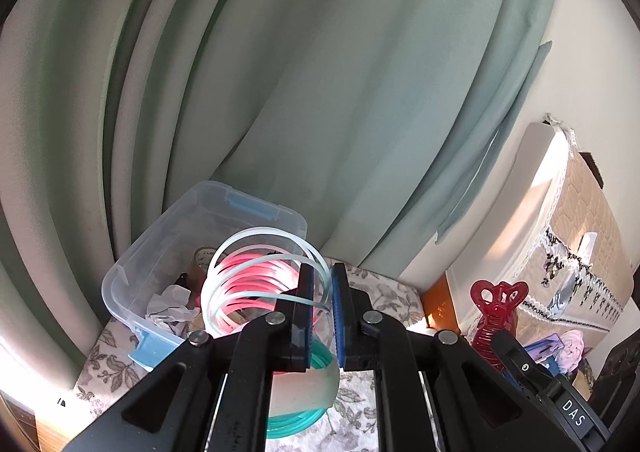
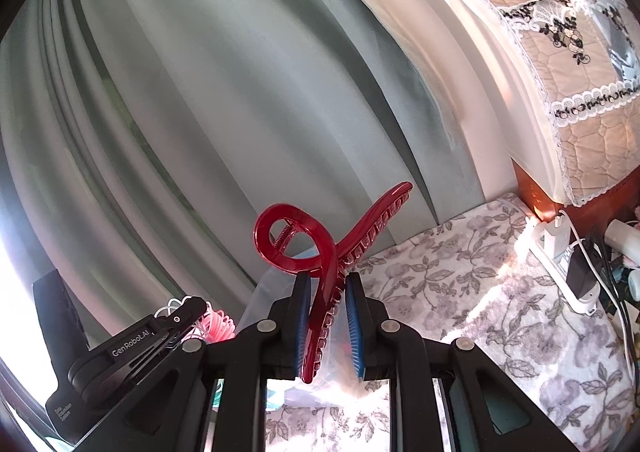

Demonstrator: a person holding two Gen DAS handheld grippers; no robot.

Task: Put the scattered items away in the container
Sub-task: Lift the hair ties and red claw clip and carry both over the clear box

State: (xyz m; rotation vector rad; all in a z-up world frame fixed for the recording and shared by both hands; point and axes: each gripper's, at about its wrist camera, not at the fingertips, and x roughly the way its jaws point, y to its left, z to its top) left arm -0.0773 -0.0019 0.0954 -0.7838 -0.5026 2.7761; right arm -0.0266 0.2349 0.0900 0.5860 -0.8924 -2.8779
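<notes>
Jaws clamped: left gripper (image 1: 322, 308) pinches spiral toy (image 1: 256, 284), right gripper (image 2: 328, 316) grips hair claw (image 2: 320, 252).

A green curtain (image 1: 320, 92) hangs behind the floral cloth (image 2: 460, 292), with a power strip (image 2: 560, 264) lying on it.

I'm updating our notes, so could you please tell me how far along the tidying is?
Done: crumpled paper lies in the clear box. In hand: the left gripper holds a plastic coil, the right gripper a red hair clip. Left: dropping both in.
</notes>
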